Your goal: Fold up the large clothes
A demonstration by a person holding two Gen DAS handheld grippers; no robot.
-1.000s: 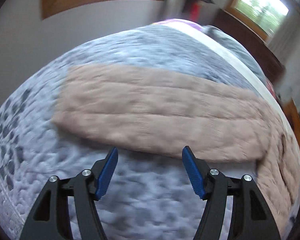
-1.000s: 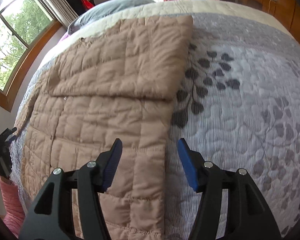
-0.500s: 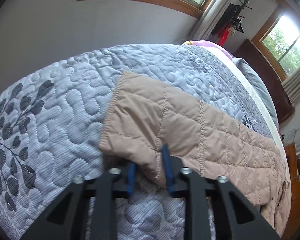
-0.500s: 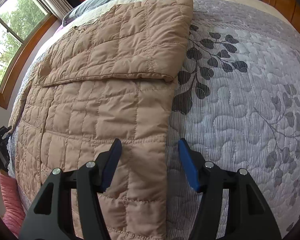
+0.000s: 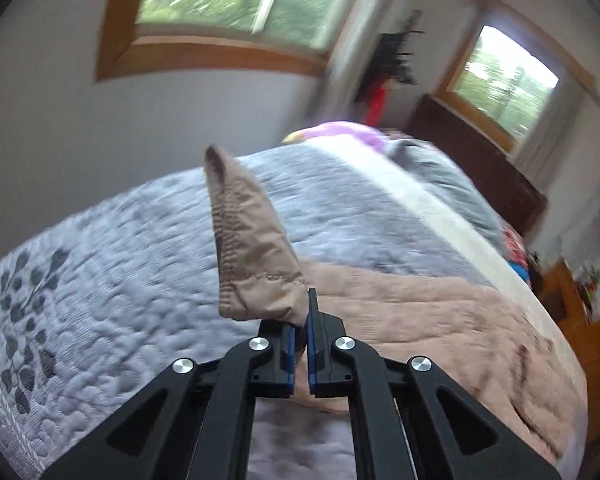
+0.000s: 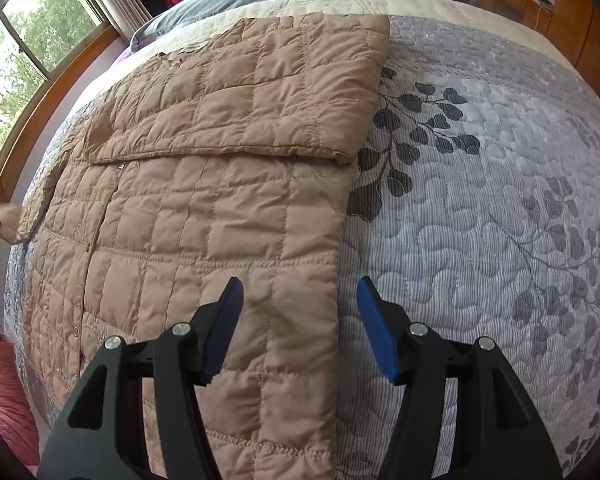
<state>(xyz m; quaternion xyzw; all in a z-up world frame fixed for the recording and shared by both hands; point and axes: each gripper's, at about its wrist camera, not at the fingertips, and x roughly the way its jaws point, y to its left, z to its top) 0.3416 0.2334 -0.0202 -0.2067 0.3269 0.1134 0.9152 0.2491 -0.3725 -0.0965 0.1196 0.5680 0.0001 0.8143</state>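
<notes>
Over the bedspread (image 6: 480,220), my left gripper (image 5: 300,336) pinches the jacket (image 6: 204,216) cuff, which I fear may slip; right gripper (image 6: 300,320) gapes.

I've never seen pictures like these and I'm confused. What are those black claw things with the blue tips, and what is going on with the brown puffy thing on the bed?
Those claws are grippers, like big tongs. A person holds one in each hand, and each has a small camera looking out along its two fingers. So there are two pictures, one from each hand.

The brown puffy thing is a quilted jacket lying on a grey bedspread with a leaf pattern. One sleeve is already folded across it.

In the left picture, the left gripper has pinched shut on a sleeve end and holds it up off the bed.

In the right picture, the right gripper is open, holding nothing, over the jacket's right edge.

The person is folding the jacket.
</notes>
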